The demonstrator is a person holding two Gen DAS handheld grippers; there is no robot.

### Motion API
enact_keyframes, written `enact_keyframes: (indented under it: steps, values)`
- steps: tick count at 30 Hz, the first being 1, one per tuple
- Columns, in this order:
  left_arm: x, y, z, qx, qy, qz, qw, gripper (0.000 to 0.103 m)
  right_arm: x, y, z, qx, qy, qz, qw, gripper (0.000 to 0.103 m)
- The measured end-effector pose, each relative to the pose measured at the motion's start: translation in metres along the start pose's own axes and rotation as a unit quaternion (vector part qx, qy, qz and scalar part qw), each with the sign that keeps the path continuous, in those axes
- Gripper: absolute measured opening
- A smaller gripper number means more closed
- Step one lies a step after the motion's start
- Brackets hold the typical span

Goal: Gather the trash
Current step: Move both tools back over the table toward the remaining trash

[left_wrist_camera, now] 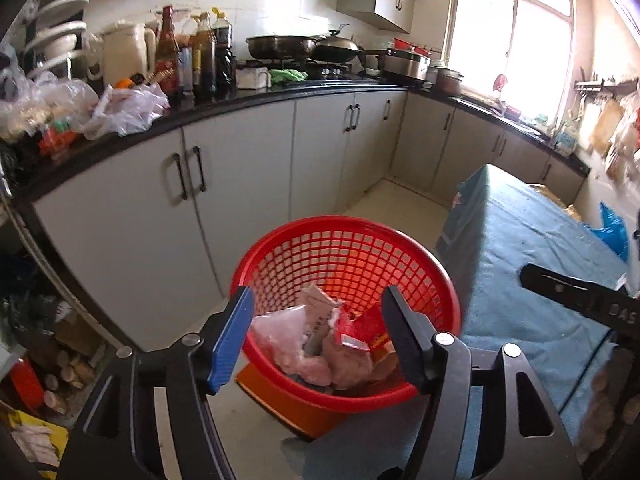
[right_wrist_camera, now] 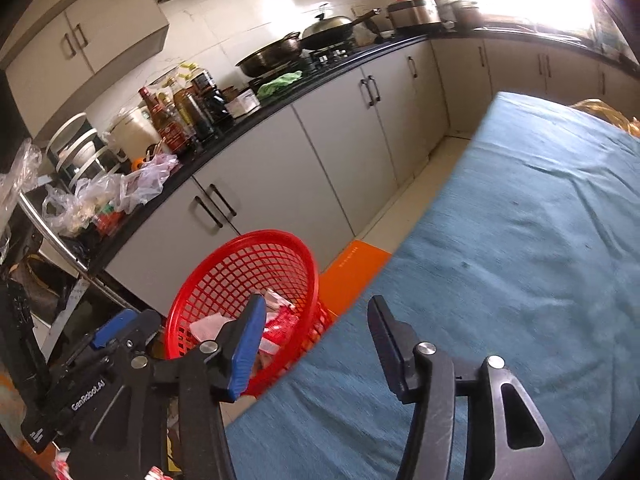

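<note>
Hovering: left gripper [left_wrist_camera: 318, 334] hangs over the red basket [left_wrist_camera: 344, 240], jaws spread wide, nothing between them.
Left fingers: blue pad [left_wrist_camera: 232, 340] at 9 o'clock of the trash pile, dark finger at 3 o'clock; neither touches the trash.
Right gripper: [right_wrist_camera: 316, 346] jaws wide apart, nothing held, sits above the near edge of the blue cloth [right_wrist_camera: 520, 240].
Right gripper in left view: a black arm enters at 3 o'clock, over the cloth; tips are out of frame there.
Left gripper in right view: [right_wrist_camera: 120, 326] at 9 o'clock, just beside the basket's rim.
Basket: red plastic mesh, round, stands on an orange box [right_wrist_camera: 352, 270], on the floor just beside the cloth-covered table.
Trash: inside the basket bottom; pinkish plastic bag [left_wrist_camera: 280, 340], white paper scrap [left_wrist_camera: 318, 304], red snack wrapper [left_wrist_camera: 360, 326], all heaped together and touching.
Trash in right view: partly hidden behind the right gripper's blue pad; red and white pieces show through.
Table: cloth top is bare where visible, at 3 o'clock of the basket.
Counter: black worktop [left_wrist_camera: 224, 108] at 11 o'clock, well apart from the basket; sauce bottles [left_wrist_camera: 192, 52], crumpled plastic bags [left_wrist_camera: 124, 110], white jug [left_wrist_camera: 122, 54].
Stove: wok [left_wrist_camera: 282, 46] and lidded pan [left_wrist_camera: 336, 48] at 12 o'clock.
Cabinets: grey doors with dark handles [left_wrist_camera: 188, 176] behind the basket.
Window: bright, at 1 o'clock, detail washed out.
</note>
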State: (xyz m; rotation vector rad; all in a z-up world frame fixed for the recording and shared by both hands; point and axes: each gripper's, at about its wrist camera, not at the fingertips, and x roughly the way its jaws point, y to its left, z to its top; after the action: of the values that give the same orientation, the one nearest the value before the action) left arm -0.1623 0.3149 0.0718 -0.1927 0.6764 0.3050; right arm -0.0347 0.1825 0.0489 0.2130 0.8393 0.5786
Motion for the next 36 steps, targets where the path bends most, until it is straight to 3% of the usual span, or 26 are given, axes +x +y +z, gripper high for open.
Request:
enact_keyframes:
  steps: [12,26,36]
  values:
    - [-0.024,-0.035,-0.013,0.057,-0.011,0.045,0.9973,0.075,-0.039,-0.024,-0.024,0.02,-0.01,-0.015,1.0,0.058]
    - [-0.039,-0.077,-0.026,0.1,-0.004,0.038,0.9943,0.077,-0.082,-0.064,-0.047,0.052,-0.026,-0.031,0.998,0.059]
    - [-0.047,-0.108,-0.032,0.125,0.002,0.013,0.9921,0.079,-0.109,-0.097,-0.061,0.078,-0.036,-0.045,0.995,0.06]
